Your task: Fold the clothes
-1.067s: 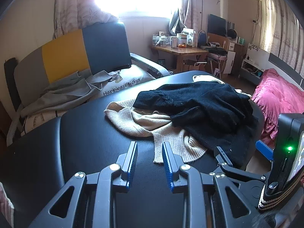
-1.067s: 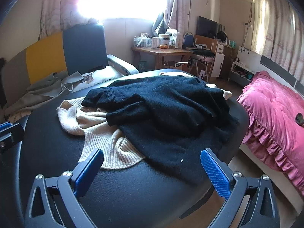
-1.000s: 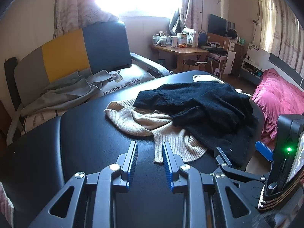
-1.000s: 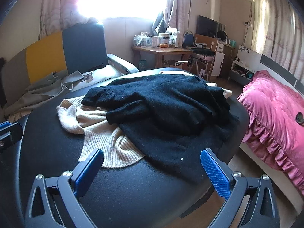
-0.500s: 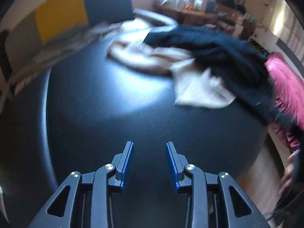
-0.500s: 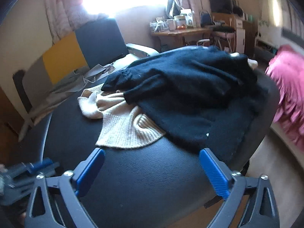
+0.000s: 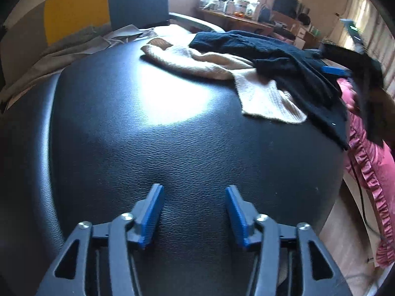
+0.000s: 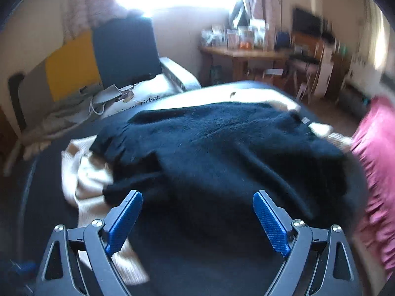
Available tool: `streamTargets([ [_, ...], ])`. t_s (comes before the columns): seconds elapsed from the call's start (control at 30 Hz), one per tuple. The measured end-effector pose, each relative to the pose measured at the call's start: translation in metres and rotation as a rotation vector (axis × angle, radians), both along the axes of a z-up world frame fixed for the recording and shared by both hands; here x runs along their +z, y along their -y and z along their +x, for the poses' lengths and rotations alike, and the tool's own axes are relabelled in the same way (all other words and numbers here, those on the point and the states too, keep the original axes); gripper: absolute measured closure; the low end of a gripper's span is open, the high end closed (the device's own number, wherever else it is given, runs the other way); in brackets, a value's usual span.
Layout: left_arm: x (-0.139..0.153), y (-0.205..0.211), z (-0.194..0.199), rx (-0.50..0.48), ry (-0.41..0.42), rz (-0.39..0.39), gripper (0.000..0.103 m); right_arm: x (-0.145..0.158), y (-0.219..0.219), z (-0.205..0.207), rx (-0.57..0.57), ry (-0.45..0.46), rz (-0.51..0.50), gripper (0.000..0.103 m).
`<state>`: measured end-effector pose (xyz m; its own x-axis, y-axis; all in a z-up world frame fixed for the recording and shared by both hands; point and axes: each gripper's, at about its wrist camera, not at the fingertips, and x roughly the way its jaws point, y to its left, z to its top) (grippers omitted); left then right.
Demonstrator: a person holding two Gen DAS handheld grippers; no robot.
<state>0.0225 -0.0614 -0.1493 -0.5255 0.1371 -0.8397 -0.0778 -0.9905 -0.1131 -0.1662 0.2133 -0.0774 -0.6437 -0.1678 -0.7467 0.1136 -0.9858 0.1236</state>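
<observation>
From the left wrist, my left gripper (image 7: 194,212) has just spread its jaws, nothing between them, over the bare black table (image 7: 148,148); the black sweater (image 7: 284,56) lies far ahead to the right, atop the cream sweater (image 7: 266,98).

From the right wrist, my right gripper (image 8: 197,222) gapes empty, much nearer, right over the dark knit; blur hides its hem.

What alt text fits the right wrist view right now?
The right hand-held gripper, jaws open and empty, hangs over a black sweater lying on a cream sweater on a black padded table. The picture is motion-blurred.
</observation>
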Motion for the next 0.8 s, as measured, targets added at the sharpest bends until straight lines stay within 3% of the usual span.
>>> streamTargets([
  [0.1,-0.002,-0.003,-0.009,-0.011,0.007,-0.003,0.028,-0.010,0.017,-0.019,0.064,0.063,-0.038,0.011],
  [0.17,-0.004,-0.005,-0.014,-0.018,0.012,-0.005,0.022,-0.018,0.040,-0.022,0.121,0.069,-0.002,0.009],
  [0.23,-0.004,-0.006,-0.013,-0.020,0.013,-0.013,0.022,-0.025,0.065,-0.022,0.161,0.055,0.086,0.002],
  [0.37,-0.003,-0.002,-0.008,-0.029,0.013,-0.001,0.022,-0.049,0.091,-0.022,0.166,0.076,0.257,0.000],
  [0.57,-0.001,0.002,-0.009,-0.022,0.019,0.034,0.022,-0.052,0.094,-0.016,0.187,0.109,0.293,0.001],
  [0.6,0.000,0.003,-0.009,-0.022,0.023,0.040,0.022,-0.050,0.094,-0.015,0.190,0.111,0.296,0.008],
  [0.67,0.001,0.005,-0.010,-0.018,0.033,0.060,0.022,-0.044,0.097,-0.014,0.173,0.089,0.292,0.033],
  [0.7,0.002,0.008,-0.010,-0.010,0.040,0.076,0.022,-0.039,0.094,-0.014,0.161,0.078,0.278,0.062],
  [0.73,0.003,0.011,-0.010,-0.002,0.048,0.094,0.024,-0.030,0.088,-0.012,0.147,0.070,0.239,0.077],
  [0.8,0.004,0.016,-0.009,0.013,0.061,0.125,0.025,-0.014,0.078,-0.001,0.139,0.058,0.140,0.086],
])
